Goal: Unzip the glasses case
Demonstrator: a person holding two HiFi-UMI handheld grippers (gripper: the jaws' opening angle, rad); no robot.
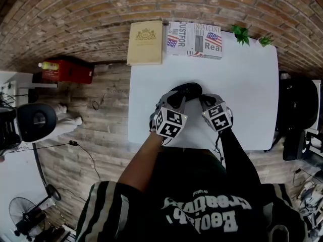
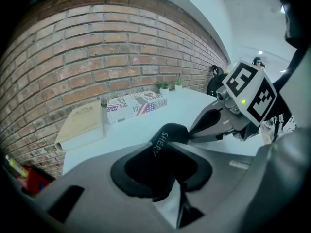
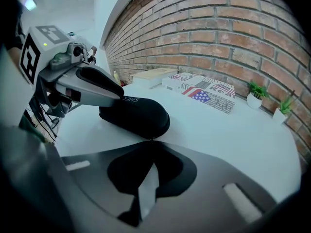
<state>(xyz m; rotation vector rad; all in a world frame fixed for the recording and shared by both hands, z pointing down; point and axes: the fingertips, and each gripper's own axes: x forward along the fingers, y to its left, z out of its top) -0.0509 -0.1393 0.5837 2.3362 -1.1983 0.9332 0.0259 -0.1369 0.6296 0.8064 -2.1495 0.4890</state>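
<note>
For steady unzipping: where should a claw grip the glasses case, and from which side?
Probably best: take the glasses case across its rounded left end, slanting down from the person's side, as the left claw holds it. The case lies flat on the table, leaving its other end free for the right claw.

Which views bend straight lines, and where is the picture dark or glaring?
Head view: strong fisheye, the brick wall bends into an arc; the white table is evenly lit, no glare. Left gripper view: wall bowed, corners black, glasses case lettering readable. Right gripper view: same bowing, dark left edge, case casts a soft shadow.
</note>
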